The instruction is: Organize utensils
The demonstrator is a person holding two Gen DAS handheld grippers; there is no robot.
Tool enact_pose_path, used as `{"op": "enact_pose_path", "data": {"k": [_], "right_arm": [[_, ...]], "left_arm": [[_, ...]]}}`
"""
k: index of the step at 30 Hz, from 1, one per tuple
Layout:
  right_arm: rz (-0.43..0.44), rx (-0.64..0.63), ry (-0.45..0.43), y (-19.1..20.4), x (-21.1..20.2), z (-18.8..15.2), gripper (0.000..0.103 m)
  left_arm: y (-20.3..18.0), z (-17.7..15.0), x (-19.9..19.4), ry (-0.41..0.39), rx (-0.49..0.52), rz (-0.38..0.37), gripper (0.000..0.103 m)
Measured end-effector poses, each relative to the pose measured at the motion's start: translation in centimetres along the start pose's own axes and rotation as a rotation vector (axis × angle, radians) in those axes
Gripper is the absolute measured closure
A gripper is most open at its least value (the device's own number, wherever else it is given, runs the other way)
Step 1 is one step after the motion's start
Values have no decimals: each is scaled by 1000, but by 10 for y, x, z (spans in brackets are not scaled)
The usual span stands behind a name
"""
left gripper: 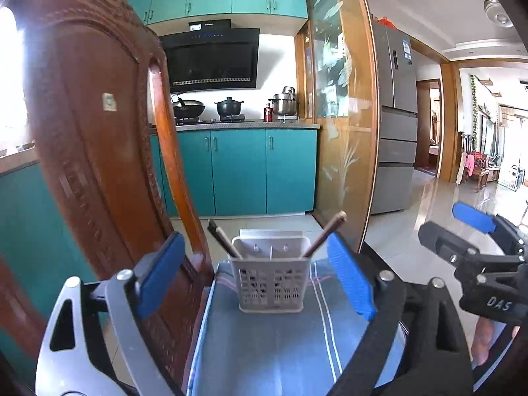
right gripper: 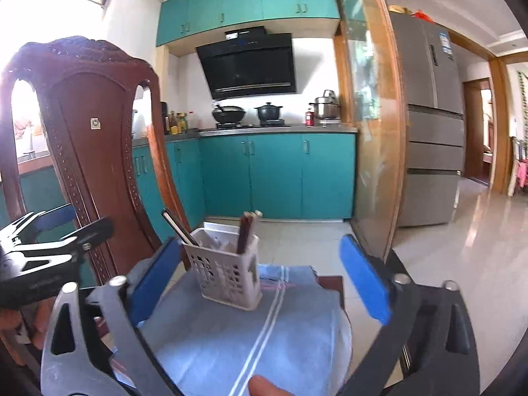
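Note:
A grey perforated utensil holder stands on a blue-grey striped cloth at the table's far end. Brown chopsticks lean out of it at the left and at the right. My left gripper is open and empty, its blue pads on either side of the holder and nearer to me. In the right wrist view the holder with chopsticks sits ahead and left of centre. My right gripper is open and empty behind it. It also shows in the left wrist view.
A carved wooden chair back rises close on the left, next to the holder; it also shows in the right wrist view. Beyond are teal kitchen cabinets, a glass partition, a fridge and tiled floor.

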State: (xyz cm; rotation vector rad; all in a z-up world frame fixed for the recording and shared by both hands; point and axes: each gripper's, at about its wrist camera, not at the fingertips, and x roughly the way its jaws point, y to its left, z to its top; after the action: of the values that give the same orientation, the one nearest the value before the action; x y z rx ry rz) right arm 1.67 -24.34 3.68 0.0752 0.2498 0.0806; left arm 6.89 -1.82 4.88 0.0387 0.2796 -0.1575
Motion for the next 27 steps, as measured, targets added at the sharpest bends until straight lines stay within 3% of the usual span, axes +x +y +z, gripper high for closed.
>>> {"op": "enact_pose_path", "data": {"k": [7, 12, 20, 27], "right_arm": [[17, -43, -11, 11, -32, -18, 3], [-4, -118, -1, 25, -42, -22, 3], [-79, -139, -26, 33, -50, -21, 3], [-85, -134, -50, 37, -59, -21, 3]], "left_arm": [[-3, -39, -40, 45, 13, 24, 4], [-2, -46, -48, 84, 28, 29, 4], [12, -42, -67, 59, 6, 38, 4], [10, -41, -77, 42, 22, 34, 4]]}}
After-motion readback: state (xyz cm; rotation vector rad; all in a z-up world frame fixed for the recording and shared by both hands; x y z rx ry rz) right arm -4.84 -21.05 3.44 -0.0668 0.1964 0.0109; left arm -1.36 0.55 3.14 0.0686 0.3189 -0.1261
